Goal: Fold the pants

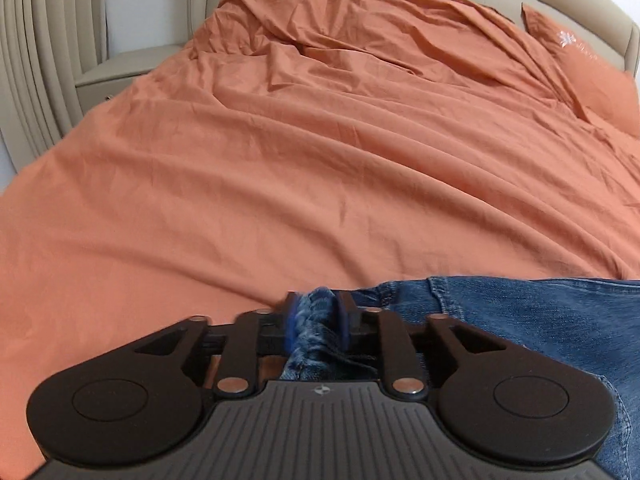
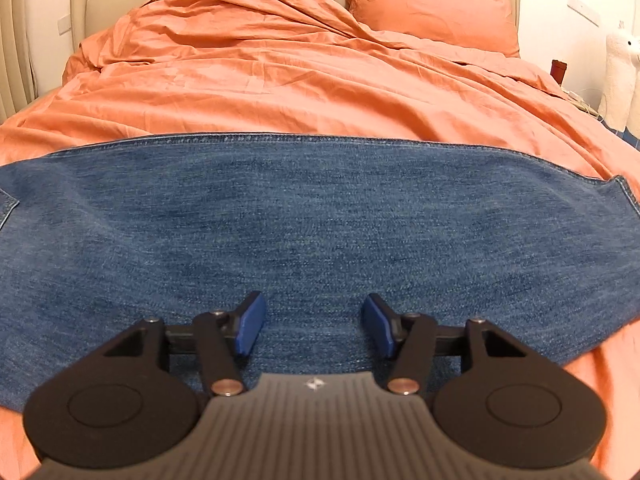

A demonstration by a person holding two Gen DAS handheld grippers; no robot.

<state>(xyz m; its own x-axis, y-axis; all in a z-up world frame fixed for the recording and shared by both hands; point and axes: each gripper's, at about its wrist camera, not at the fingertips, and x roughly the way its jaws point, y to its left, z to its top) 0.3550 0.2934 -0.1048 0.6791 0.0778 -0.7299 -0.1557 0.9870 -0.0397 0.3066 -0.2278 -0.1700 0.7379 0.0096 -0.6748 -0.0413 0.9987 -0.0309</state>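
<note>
- Pinching a bunched fold of blue denim, the left gripper [image 1: 315,314] is pressing its blue pads [image 1: 289,320] against either side of the cloth, which is rising up between them in a rumpled ridge.
- The rest of the jeans [image 1: 540,320] is spreading away to the right of that gripper in the left wrist view, with a seam and stitched edge showing just beyond the clamped fold.
- The right gripper [image 2: 314,330] is hanging with its jaws parted, the two blue pads [image 2: 250,328] standing well apart and nothing caught between them; only flat denim is showing in the gap below.
- In the right wrist view the jeans [image 2: 300,208] are lying flat across the width of the bed as one broad band, the stitched hem running along the far edge and a corner of the cloth ending near the right side.
- The denim is resting on an orange duvet [image 1: 280,160], which is lying in long wrinkles over the whole bed and bunching into heavier folds toward the headboard.
- An orange pillow [image 2: 432,12] with pale embroidery is leaning at the head of the bed, against the beige padded headboard [image 2: 96,4].
- A beige bedside cabinet [image 1: 120,66] is standing beside the bed in the left wrist view, and a white plush toy [image 2: 620,76] is standing at the far right edge in the right wrist view.
</note>
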